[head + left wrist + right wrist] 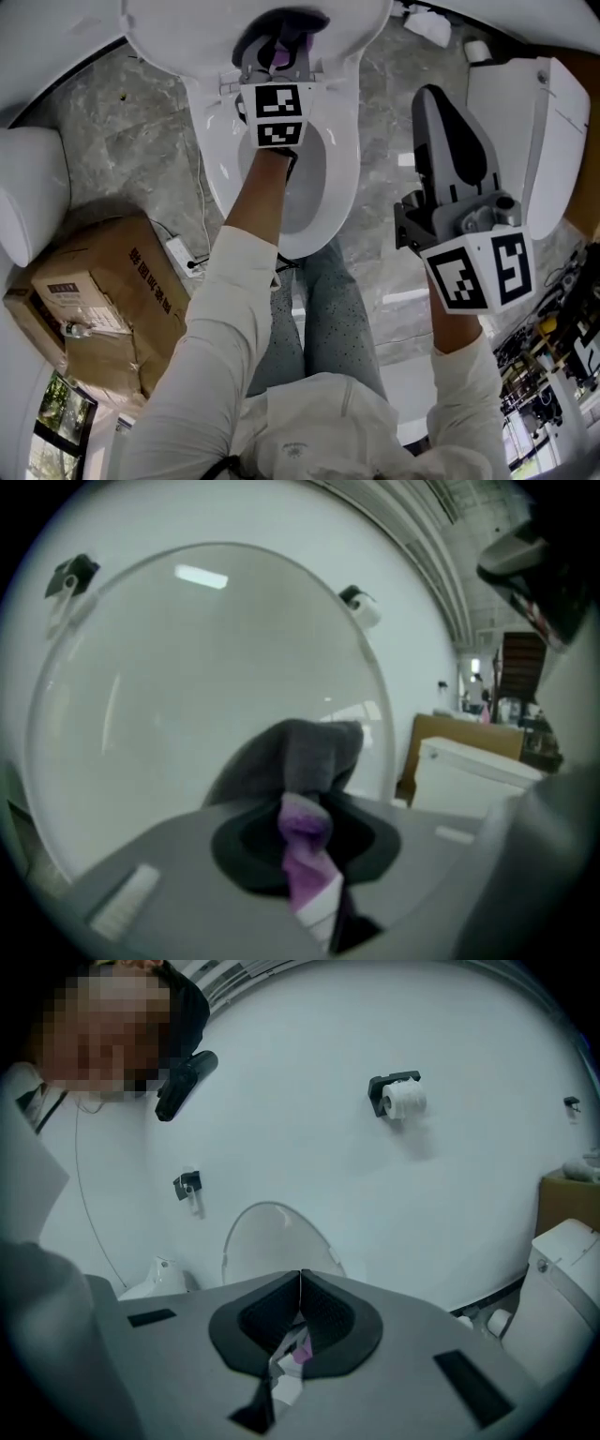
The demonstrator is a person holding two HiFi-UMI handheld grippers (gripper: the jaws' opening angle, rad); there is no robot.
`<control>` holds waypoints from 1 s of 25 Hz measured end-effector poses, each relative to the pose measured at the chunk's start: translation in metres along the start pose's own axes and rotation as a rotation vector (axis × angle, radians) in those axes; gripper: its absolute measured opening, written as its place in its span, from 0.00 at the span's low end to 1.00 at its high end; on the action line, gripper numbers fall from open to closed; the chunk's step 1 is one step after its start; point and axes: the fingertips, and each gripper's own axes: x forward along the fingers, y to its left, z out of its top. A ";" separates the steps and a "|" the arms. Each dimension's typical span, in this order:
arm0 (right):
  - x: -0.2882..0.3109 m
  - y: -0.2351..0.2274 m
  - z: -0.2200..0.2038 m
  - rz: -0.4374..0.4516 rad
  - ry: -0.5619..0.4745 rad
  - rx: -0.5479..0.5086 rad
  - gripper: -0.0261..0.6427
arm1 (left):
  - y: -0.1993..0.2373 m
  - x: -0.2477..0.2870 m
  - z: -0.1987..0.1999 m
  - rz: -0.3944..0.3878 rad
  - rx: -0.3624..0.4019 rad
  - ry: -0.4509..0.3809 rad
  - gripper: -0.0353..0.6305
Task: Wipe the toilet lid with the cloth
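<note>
Nearest, the person's legs stand on the grey marble floor (150,131), right at the front edge of the toilet seat (344,141). To the near left a cardboard box (89,300) sits close beside the left leg, with a white power adapter (178,251) and its cable between box and bowl. That leaves only a narrow strip of floor on that side. A rounded white fixture (33,192) closes in the far left. To the near right a tangle of cables and gear (553,347) lines the floor edge.

The right gripper (429,94) hangs over open floor between the seat and a second toilet (553,122) on the right, apart from both. Its jaws are pressed together, and no held object can be made out between them.

Farther on, the left gripper (281,49) reaches over the bowl opening to the back of the seat. It is pinching the cloth (286,28), a grey fold with a purple and white tail. The raised toilet lid (187,686) stands upright just beyond it and fills most of the left gripper view, with its curved rim arching high on both sides. The cloth's grey end (314,747) points at the lower middle of the lid; whether it touches I cannot tell. The rest of the lid is bare.

On the far wall a toilet paper roll (403,1099) hangs to the right of the lid.
</note>
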 end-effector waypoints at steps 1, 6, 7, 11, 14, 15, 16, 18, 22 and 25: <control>-0.003 -0.004 -0.001 -0.007 0.005 -0.005 0.07 | -0.014 0.007 -0.006 -0.036 0.009 0.018 0.15; -0.012 -0.021 -0.007 -0.035 0.019 0.001 0.06 | -0.034 0.017 -0.031 -0.130 0.112 0.101 0.15; -0.013 -0.022 -0.007 -0.036 0.018 0.004 0.06 | -0.025 0.014 -0.035 -0.117 0.129 0.117 0.15; -0.012 -0.016 -0.008 -0.019 0.017 0.010 0.06 | 0.027 -0.008 -0.056 -0.030 0.105 0.183 0.15; -0.009 -0.006 -0.008 0.006 0.015 0.002 0.06 | 0.061 -0.024 -0.067 0.032 0.113 0.224 0.15; -0.008 -0.002 -0.007 0.013 0.014 -0.001 0.06 | 0.070 -0.028 -0.070 0.053 0.110 0.235 0.15; -0.007 0.001 -0.007 0.019 0.014 -0.004 0.06 | 0.079 -0.032 -0.073 0.078 0.100 0.245 0.15; -0.006 0.007 -0.005 0.028 0.014 -0.013 0.06 | 0.094 -0.040 -0.077 0.129 0.058 0.259 0.15; -0.003 0.014 -0.006 0.037 0.028 -0.040 0.06 | 0.096 -0.052 -0.071 0.149 0.013 0.244 0.15; 0.005 0.020 -0.006 0.043 0.040 -0.052 0.06 | 0.085 -0.059 -0.051 0.137 -0.005 0.204 0.15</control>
